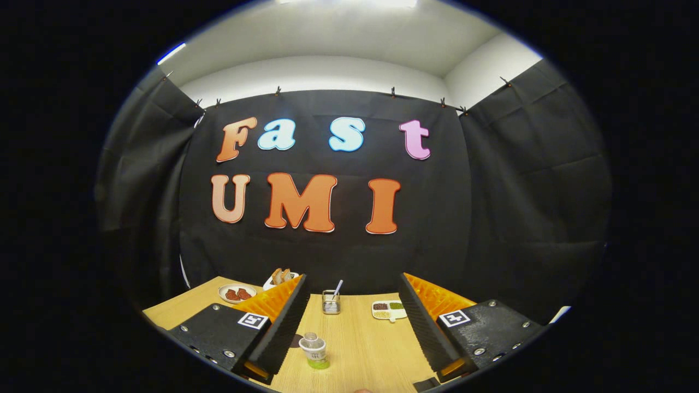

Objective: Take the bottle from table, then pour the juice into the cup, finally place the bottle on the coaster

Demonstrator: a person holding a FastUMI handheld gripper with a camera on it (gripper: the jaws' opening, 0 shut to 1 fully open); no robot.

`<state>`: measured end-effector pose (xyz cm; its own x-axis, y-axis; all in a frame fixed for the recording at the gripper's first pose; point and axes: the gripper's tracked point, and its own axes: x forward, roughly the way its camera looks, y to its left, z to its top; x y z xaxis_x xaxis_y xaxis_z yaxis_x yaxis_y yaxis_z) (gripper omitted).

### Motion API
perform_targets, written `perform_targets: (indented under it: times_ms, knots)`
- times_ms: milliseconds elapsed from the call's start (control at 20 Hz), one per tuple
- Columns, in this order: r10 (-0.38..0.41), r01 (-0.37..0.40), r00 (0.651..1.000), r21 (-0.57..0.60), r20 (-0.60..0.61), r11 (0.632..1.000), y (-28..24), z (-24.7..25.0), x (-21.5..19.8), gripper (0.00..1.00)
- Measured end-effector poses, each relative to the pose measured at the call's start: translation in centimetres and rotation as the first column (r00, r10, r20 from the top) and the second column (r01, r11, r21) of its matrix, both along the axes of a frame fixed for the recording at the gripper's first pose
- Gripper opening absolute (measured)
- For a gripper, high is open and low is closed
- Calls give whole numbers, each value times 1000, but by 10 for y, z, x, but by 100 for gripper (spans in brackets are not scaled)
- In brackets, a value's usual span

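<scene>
— What stood on the wooden table [360, 349]?
— A small bottle [315, 350], upright. Farther back, a wire holder [331, 302] and a divided dish [389, 309].
— And beyond those?
— Two plates of food [236, 293] sat near the wall.

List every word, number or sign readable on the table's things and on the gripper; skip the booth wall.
Small clear plastic bottle of green juice, between the fingers of the open gripper: pale label, too small and blurred to read.
Square black-and-white markers on the gripper's body: block patterns, no words or numbers.
Metal wire cup beyond the fingers: no text visible.
</scene>
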<state>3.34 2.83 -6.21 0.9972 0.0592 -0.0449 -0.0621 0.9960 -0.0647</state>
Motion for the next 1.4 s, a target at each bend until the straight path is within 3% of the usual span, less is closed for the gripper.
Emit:
perform_targets:
  times_ms: [450, 800, 1150, 1400]
  knots:
    - [51, -51, 980, 3, -195, 999, 21, -137, 9, 98]
    - [96, -95, 926, 20, -365, 995, 51, -234, 10, 98]
    - [86, -85, 877, 25, -472, 996, 65, -311, 30, 98]
    - [69, -63, 861, 29, -503, 998, 70, -342, 51, 98]
